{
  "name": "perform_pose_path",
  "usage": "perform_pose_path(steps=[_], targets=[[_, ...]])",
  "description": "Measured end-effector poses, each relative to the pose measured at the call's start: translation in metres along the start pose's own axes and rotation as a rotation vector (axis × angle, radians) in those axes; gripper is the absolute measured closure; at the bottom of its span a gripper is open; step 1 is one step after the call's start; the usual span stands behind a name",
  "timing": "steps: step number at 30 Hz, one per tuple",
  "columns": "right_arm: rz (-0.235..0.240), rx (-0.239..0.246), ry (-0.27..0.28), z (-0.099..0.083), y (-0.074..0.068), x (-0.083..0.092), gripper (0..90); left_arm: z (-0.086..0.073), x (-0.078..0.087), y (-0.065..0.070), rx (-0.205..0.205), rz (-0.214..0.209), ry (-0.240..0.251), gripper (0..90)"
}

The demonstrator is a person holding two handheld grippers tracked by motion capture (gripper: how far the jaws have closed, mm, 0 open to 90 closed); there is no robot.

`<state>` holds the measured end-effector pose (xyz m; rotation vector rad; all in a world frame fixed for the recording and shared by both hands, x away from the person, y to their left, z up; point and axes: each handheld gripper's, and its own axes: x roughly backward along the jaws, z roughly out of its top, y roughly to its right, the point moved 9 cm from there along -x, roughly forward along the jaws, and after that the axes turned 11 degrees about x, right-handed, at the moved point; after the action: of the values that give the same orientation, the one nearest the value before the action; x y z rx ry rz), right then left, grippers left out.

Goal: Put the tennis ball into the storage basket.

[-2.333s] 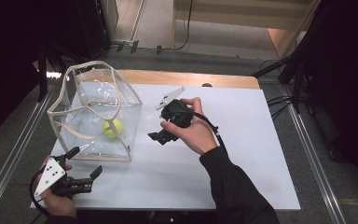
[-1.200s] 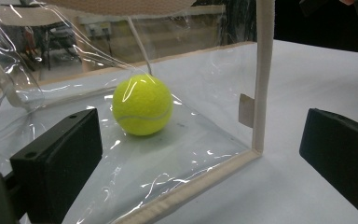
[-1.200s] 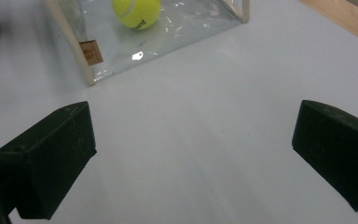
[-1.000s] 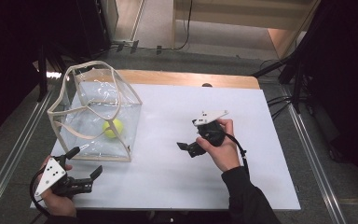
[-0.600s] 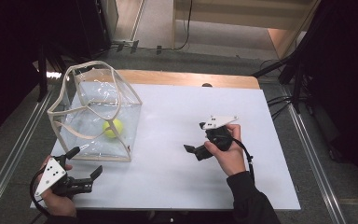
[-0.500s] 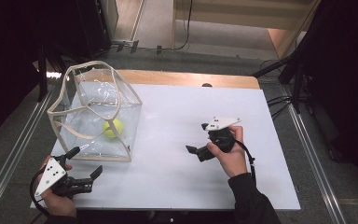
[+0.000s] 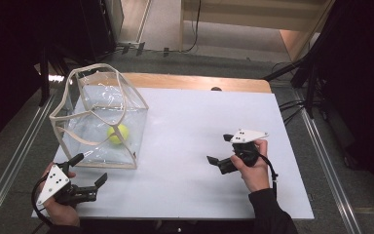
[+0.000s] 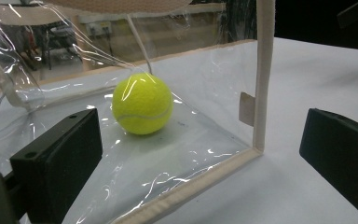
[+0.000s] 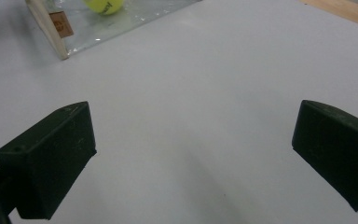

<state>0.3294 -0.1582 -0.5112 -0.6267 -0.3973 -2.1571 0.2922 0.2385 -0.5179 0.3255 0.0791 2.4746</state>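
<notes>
- My left gripper (image 7: 88, 169) sits at the table's (image 7: 199, 122) near left corner — jaws spread wide, holding nothing.
- My right gripper (image 7: 218, 148) rests near the right side, at about 3 o'clock from the left one, well apart from it; its jaws gape too, with bare table between them.
- The bag (image 7: 102, 122), clear with tan edging, stands just past my left jaws at 12 o'clock.
- The ball (image 7: 118, 134) lies on the bag's floor — at 11 o'clock in my left gripper view (image 8: 142, 103).
</notes>
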Motion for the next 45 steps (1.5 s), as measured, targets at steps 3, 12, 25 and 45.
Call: perform_pose_path(steps=[3,12,25,45], targets=[[-0.009,-0.007,-0.001,-0.007,0.001,0.004,0.0,0.000,0.000,0.000,-0.007,0.001,-0.004,0.0],[-0.028,-0.053,0.002,-0.029,0.004,0.013,0.0,0.000,0.000,0.000,-0.008,0.000,-0.004,0.0],[-0.074,-0.106,0.018,-0.057,0.010,0.027,0.0,-0.001,0.000,0.000,-0.009,0.002,-0.009,0.0],[-0.154,-0.155,0.043,-0.092,0.022,0.063,0.0,0.000,0.001,0.000,-0.012,0.003,-0.001,0.0]])
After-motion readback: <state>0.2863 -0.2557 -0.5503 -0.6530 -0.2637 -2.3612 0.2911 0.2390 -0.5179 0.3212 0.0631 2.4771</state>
